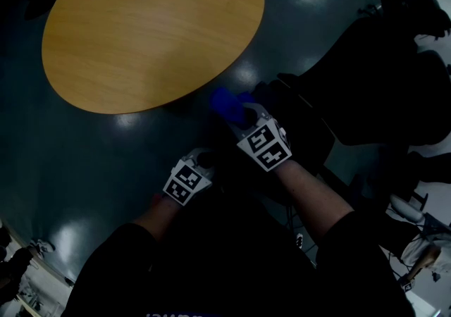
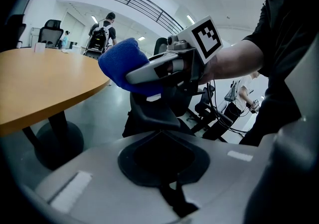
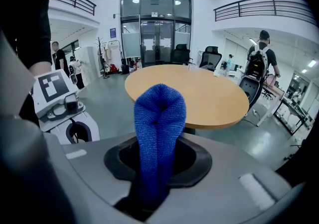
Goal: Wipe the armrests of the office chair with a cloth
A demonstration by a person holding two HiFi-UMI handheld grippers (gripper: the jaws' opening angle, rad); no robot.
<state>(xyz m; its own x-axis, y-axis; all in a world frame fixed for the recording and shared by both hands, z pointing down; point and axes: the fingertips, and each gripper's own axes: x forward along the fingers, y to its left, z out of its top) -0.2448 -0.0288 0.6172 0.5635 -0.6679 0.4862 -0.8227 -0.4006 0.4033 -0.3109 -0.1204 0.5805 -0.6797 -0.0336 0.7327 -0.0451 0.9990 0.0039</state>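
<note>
1. A round wooden tabletop [image 1: 151, 27] lies ahead, with the dark office chair [image 1: 310, 118] just right of it.
2. The chair's armrest [image 2: 152, 113] sits just under the blue cloth [image 3: 158, 128]. The wipe would go best with the cloth pressed flat and swept lengthwise.
3. The right tool [image 3: 149, 200] pinches the cloth, forearm reaching forward. The left tool [image 2: 172, 200] is closed and empty, close beside it.

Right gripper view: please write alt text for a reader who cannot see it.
The right gripper is shut on a folded blue cloth, which stands upright between its jaws. Beyond it is a round wooden table in a bright office, and the left gripper shows at the left edge.
</note>
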